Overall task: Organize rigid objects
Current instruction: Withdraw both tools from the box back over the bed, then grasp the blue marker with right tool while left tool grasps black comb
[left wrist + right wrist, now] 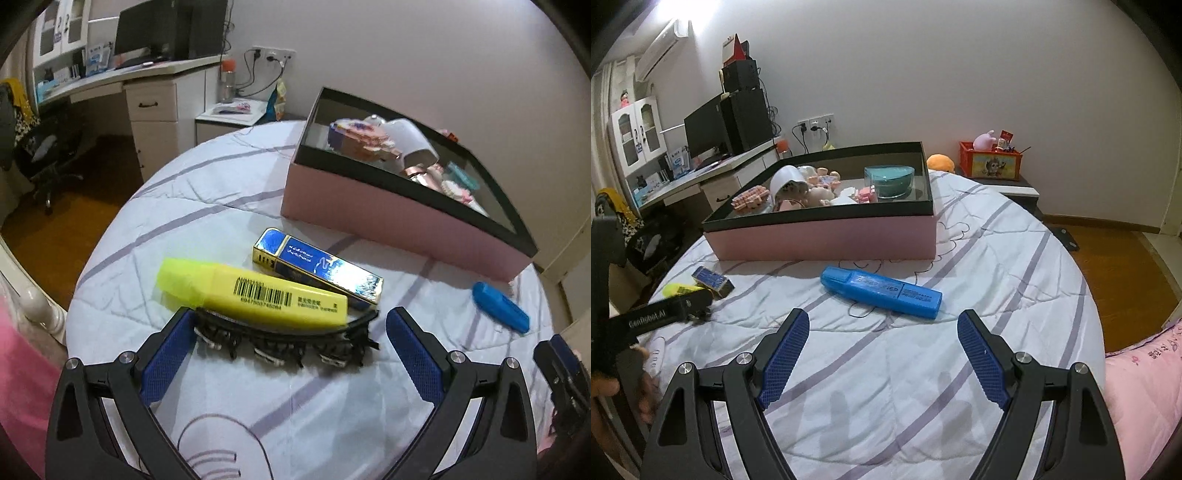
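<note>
Lying on the striped bedspread [886, 369]: blue highlighter [881, 291], cap toward pink box [827, 238], lettering illegible; yellow highlighter [255, 291], barcoded, crosswise, cap left. Left gripper [288, 328], marked "GenRobot.AI", and right gripper [882, 328] both spread, empty.

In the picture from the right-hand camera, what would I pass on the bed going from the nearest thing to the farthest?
Near to far: right gripper with its jaws open, then the blue highlighter, then the pink box holding small toys, then, beyond the bed, the orange crate.
</note>
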Demonstrator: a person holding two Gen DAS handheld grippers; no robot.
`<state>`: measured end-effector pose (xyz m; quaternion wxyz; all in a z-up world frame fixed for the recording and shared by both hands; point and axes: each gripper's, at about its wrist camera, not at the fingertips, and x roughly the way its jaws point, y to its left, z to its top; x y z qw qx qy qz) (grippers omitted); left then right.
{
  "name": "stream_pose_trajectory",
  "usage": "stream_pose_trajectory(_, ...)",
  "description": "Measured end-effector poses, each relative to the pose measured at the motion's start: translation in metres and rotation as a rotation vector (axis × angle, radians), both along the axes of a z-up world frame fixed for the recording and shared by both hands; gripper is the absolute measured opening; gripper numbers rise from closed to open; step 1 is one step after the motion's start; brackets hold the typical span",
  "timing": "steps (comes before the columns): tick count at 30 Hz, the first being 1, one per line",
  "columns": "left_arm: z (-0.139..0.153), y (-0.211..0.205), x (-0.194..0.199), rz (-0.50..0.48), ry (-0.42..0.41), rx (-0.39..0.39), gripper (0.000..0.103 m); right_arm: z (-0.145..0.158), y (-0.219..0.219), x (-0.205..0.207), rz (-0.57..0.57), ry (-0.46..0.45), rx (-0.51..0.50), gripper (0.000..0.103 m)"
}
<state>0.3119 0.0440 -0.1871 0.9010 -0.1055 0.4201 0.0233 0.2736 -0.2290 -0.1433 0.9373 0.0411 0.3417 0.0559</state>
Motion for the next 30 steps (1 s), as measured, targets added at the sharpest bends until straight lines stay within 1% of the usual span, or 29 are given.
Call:
stream_pose_trajectory(3,0.000,-0.002,-0.002,-0.017,0.001,0.035,0.097,-0.002,-0.005,0.007,-0.011,0.021,0.006,0.084)
stream_pose_trajectory(6,0.002,-0.003,-0.009,-0.053,-0.007,0.049,0.097,-0.005,-0.008,0.015,-0.009,0.051,0.011,0.084)
stream_pose_trajectory(8,0.003,-0.005,-0.015,-0.068,-0.020,0.083,0.097,-0.008,-0.006,0.022,0.004,0.079,-0.004,0.084)
stream_pose_trajectory(14,0.009,-0.004,-0.031,-0.082,-0.039,0.115,0.097,-0.021,0.000,0.056,0.048,0.175,-0.032,0.084)
stream_pose_trajectory(17,0.013,-0.008,-0.036,-0.108,-0.047,0.111,0.097,-0.025,0.006,0.072,0.075,0.202,-0.059,0.084)
stream_pose_trajectory(20,0.017,-0.012,-0.039,-0.131,-0.057,0.123,0.097,-0.028,0.017,0.084,0.112,0.208,-0.151,0.084)
stream_pose_trajectory(22,0.020,-0.015,-0.041,-0.143,-0.063,0.120,0.097,-0.028,0.019,0.087,0.142,0.220,-0.150,0.084)
stream_pose_trajectory(24,0.021,-0.018,-0.042,-0.153,-0.068,0.118,0.097,-0.026,0.018,0.083,0.167,0.218,-0.125,0.083)
stream_pose_trajectory(26,0.022,-0.021,-0.042,-0.163,-0.075,0.120,0.097,-0.025,0.021,0.073,0.187,0.213,-0.121,0.070)
stream_pose_trajectory(27,0.022,-0.023,-0.042,-0.166,-0.073,0.124,0.097,-0.025,0.023,0.068,0.191,0.206,-0.135,0.060)
stream_pose_trajectory(28,0.022,-0.025,-0.042,-0.171,-0.073,0.131,0.097,-0.024,0.027,0.062,0.197,0.198,-0.141,0.044)
stream_pose_trajectory(30,0.021,-0.028,-0.042,-0.181,-0.078,0.131,0.097,-0.021,0.032,0.054,0.228,0.199,-0.110,0.026)
